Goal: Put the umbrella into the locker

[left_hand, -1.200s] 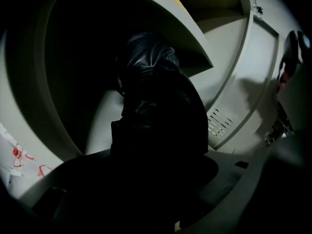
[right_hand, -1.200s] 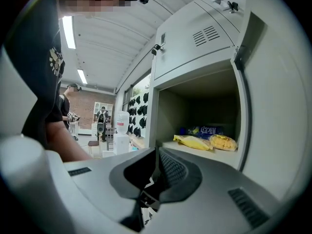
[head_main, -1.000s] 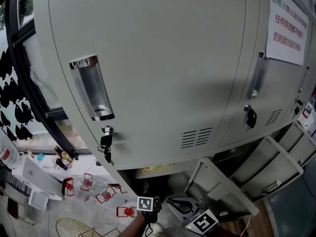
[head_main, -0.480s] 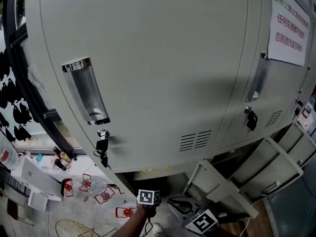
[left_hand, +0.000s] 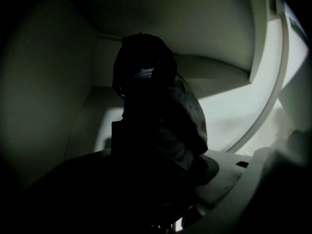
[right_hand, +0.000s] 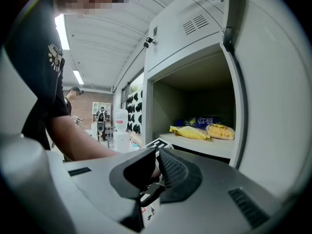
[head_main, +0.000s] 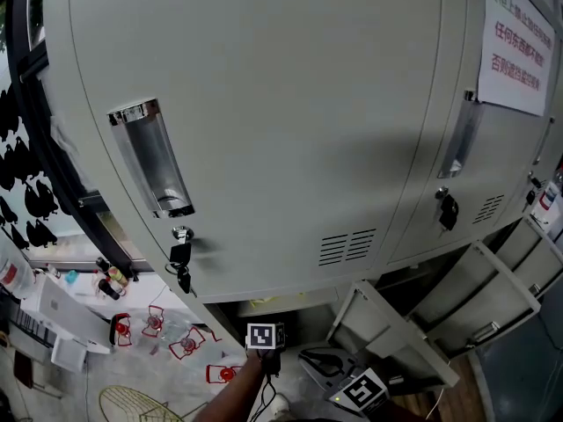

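Note:
A dark folded umbrella (left_hand: 156,101) stands inside a dim locker compartment (left_hand: 53,96) in the left gripper view. My left gripper (left_hand: 151,152) reaches in around its lower part. Its jaws are opening, and their dark pads still look flush against the umbrella. From the head view only that gripper's marker cube (head_main: 264,336) shows, below the big locker door (head_main: 264,104). My right gripper (right_hand: 157,165) hangs outside, shut on nothing, beside the left one (head_main: 322,365).
An open locker door (head_main: 387,332) juts out at the lower right. A lit compartment holds yellow snack bags (right_hand: 200,131). Keys (head_main: 182,262) hang from the upper door's lock. Red-trimmed items (head_main: 167,341) lie on the floor at the left. A person's arm (right_hand: 73,140) is close on the left.
The left gripper's marker cube has moved up the head view, further toward the lower compartment. The right gripper has stayed in place.

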